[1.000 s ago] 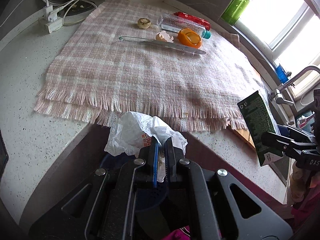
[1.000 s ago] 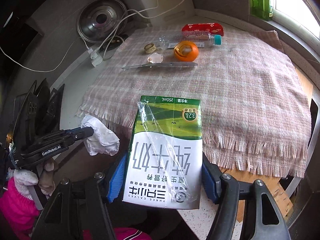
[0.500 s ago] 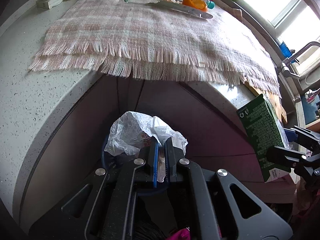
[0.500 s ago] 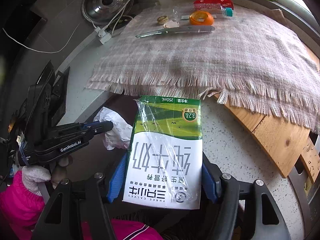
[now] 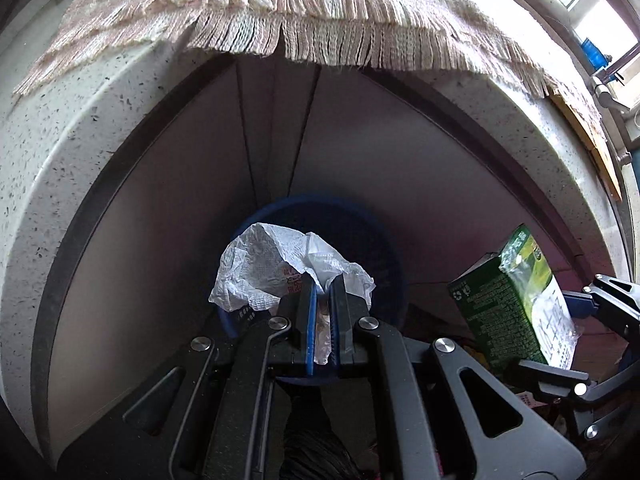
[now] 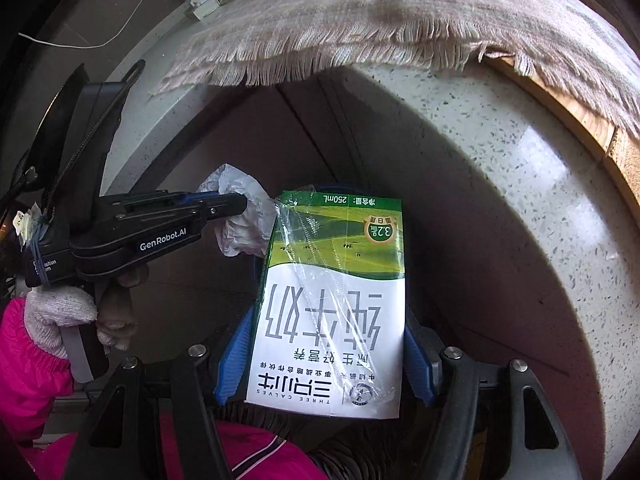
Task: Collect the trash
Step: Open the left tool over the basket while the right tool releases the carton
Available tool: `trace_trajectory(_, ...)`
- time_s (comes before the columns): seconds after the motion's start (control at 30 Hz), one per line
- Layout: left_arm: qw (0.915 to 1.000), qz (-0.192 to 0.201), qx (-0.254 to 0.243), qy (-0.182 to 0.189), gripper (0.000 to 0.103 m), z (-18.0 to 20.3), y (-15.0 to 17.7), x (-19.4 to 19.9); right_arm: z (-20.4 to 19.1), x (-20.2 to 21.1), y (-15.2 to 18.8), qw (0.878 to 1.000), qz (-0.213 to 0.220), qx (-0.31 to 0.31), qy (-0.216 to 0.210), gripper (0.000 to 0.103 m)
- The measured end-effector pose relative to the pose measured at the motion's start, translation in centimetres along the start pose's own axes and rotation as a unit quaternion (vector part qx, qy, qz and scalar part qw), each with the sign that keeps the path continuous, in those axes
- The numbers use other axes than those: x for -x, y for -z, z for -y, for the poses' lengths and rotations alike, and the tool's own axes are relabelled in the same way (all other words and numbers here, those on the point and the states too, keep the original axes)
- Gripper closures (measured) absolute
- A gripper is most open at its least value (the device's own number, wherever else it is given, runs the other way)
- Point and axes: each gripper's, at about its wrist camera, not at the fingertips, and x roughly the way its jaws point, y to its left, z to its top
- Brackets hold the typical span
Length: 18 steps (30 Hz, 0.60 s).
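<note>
Where fringed cloth (image 5: 320, 32) overhangs speckled counter (image 5: 72, 152): L jaws clamped on tissue (image 5: 276, 272), R jaws on milk carton (image 6: 336, 304).

Daylight enters from a window (image 5: 600, 20) at upper right, blown out to white. The cabinet front (image 5: 340, 160) beneath the tabletop (image 6: 500, 200) sits in shadow. Fisheye curvature bends every edge; corners darken.

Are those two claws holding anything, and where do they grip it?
The left gripper pinches a crumpled white wrapper by its near edge. The right gripper clamps a milk carton across its two sides, low on the box.
</note>
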Motion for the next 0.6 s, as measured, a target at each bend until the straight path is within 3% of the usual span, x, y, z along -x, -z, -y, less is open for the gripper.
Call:
trace_trajectory(0.3, 0.9999, -0.008, -0.014, -0.004, 0.1, 0.2, -0.2, -1.9, 0.5, -3.9, 0.3, 0.999, -0.034, -0.008, 0.009, 0.034)
trace_trajectory(0.6, 0.9997, -0.007, -0.022, -0.01, 0.1, 1.0, 0.1, -2.6, 1.1, -5.1, 0.3, 0.999, -0.043, -0.015, 0.004, 0.034)
